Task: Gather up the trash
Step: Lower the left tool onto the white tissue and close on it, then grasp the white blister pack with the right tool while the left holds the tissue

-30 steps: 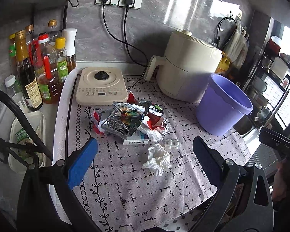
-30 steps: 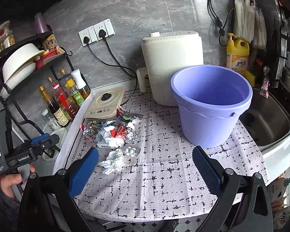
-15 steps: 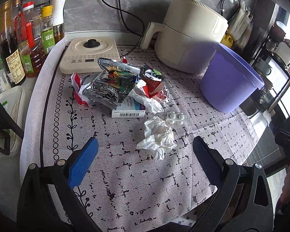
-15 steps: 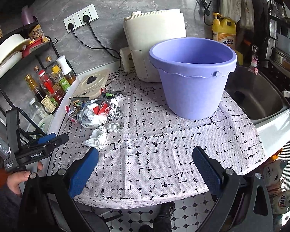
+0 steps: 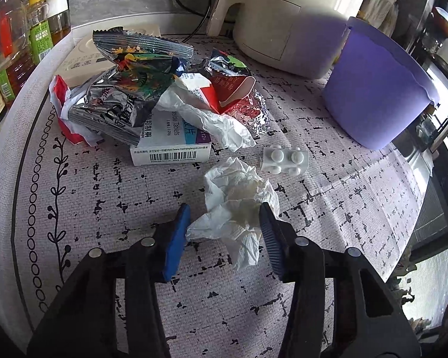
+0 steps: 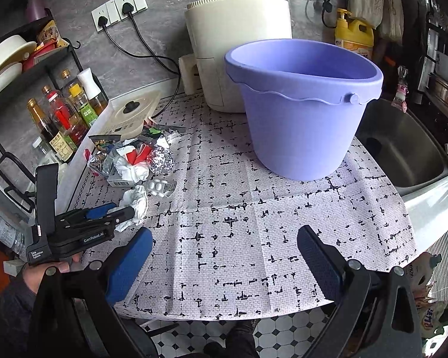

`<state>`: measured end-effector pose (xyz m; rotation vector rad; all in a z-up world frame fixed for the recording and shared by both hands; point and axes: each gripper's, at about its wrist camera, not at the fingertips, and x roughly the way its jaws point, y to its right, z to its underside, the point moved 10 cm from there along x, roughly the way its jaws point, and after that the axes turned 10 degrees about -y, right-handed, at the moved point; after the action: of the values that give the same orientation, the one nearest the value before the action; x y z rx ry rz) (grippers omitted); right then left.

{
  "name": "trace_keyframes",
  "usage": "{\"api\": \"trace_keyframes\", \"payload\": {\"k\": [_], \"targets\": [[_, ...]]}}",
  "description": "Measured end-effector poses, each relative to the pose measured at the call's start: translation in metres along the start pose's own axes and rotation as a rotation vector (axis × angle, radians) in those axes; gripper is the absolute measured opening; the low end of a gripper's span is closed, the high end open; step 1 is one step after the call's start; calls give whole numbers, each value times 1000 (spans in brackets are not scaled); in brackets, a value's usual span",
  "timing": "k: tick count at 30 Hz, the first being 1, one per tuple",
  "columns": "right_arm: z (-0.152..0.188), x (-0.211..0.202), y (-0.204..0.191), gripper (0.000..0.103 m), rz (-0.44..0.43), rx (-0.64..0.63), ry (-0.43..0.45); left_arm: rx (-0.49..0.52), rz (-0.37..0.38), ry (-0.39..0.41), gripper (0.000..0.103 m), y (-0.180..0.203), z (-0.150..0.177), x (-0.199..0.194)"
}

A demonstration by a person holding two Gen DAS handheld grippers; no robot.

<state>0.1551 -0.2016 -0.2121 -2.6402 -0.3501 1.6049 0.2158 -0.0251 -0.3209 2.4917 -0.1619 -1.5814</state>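
Left tongs [image 5: 224, 223]: narrowed around the crumpled tissue [image 5: 239, 200]; the right pad looks to touch the paper, the blue left pad sits just beside it, so a firm pinch cannot be told.
Right tongs [image 6: 224, 256]: spread wide over bare patterned cloth [image 6: 254, 223], holding nothing, close to the table's front edge.
Open room: between the right tongs and the purple bucket [image 6: 304, 119] the cloth lies bare; the sink [image 6: 403, 155] drops away just right of the cloth's edge.
Just past the left tongs: one white blister pack [image 5: 285, 159], beside the tissue, apart from it.
Further ahead: one white tablet box [image 5: 170, 146], barcode side facing, under a heap of foil wrappers [image 5: 128, 89]; one more tissue draped across it.
Left of the heap: four condiment bottles [image 6: 65, 113] at least, along the cloth's edge.
Farthest: one cream appliance [image 6: 239, 44] touching the wall, the bucket just before it.
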Motion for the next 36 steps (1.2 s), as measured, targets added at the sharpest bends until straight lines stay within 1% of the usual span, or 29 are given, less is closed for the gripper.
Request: {"api": "trace_keyframes", "payload": {"k": [1,2,4,9,11,13,15,19,21,26,28,30,31,32,33,36], "targets": [[-2,3,-3,95,-7,-10,-5,1,-1,-7,17,-1,0,1],[-4,5,-7,95,-16,-25,-7,-9,11,-19,9,-2,0,2],[-10,11,-15,95,-25,-63,-7,-43,24,-12,6,-9,0,-3],[-25,34,-37,90,-71,-133,-35,-98,-9,3,6,-32,11,-23],[-29,46,-48,86,-93,-165,-52,-125,-26,13,6,-43,16,-32],[-33,57,-60,79,-121,-193,-73,-155,-45,31,6,-55,19,-42],[-37,68,-72,76,-146,-221,-96,-189,-60,43,6,-67,22,-50],[-45,89,-91,69,-153,-281,-119,-236,-92,52,6,-91,32,-63],[-50,98,-96,67,-169,-285,-129,-258,-109,52,6,-99,37,-66],[-60,119,-100,67,-170,-287,-141,-289,-144,35,6,-109,43,-70],[-62,127,-100,71,-174,-286,-146,-282,-159,28,6,-109,43,-72],[-62,136,-99,72,-180,-283,-154,-276,-172,30,6,-107,40,-76],[-61,141,-100,69,-189,-283,-162,-274,-176,34,6,-107,37,-79],[-60,146,-101,64,-196,-286,-178,-271,-178,40,6,-105,33,-83],[-57,151,-103,42,-205,-288,-203,-265,-180,47,6,-104,29,-87],[-59,147,-107,40,-248,-277,-205,-235,-189,74,6,-98,13,-100]]}}
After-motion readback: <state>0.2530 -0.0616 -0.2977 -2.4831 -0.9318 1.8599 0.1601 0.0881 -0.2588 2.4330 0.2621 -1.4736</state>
